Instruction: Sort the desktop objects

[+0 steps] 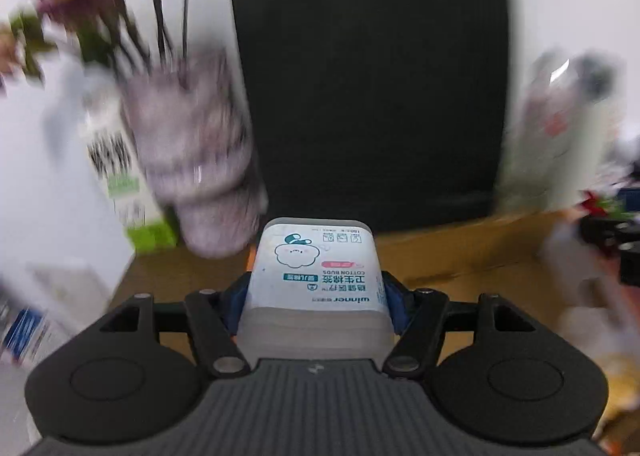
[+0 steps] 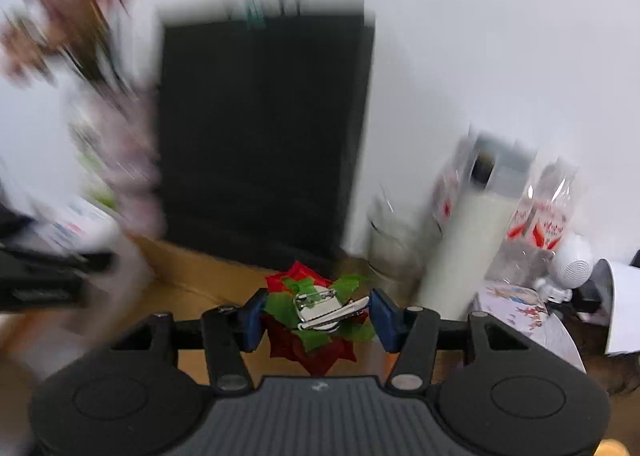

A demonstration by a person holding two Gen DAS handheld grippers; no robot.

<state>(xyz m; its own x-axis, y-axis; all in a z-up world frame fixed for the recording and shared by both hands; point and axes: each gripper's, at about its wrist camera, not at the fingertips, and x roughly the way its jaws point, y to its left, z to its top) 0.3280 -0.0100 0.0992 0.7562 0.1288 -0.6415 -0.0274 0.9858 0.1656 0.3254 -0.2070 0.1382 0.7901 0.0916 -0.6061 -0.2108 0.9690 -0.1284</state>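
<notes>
Blue-padded jaws of the left gripper (image 1: 316, 288) clamp a white cotton bud box (image 1: 316, 268), held above the wooden worktop (image 1: 460, 252) before a black panel (image 1: 372, 76). The right gripper (image 2: 318, 314) has its jaws closed on a red-and-green fabric flower clip (image 2: 316, 312), lifted off the worktop near a milky bottle (image 2: 460, 252).

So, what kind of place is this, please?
Probably a home or office desk against a white wall: a wooden desktop, a big black panel, perhaps a monitor, a vase of flowers and assorted small clutter.
</notes>
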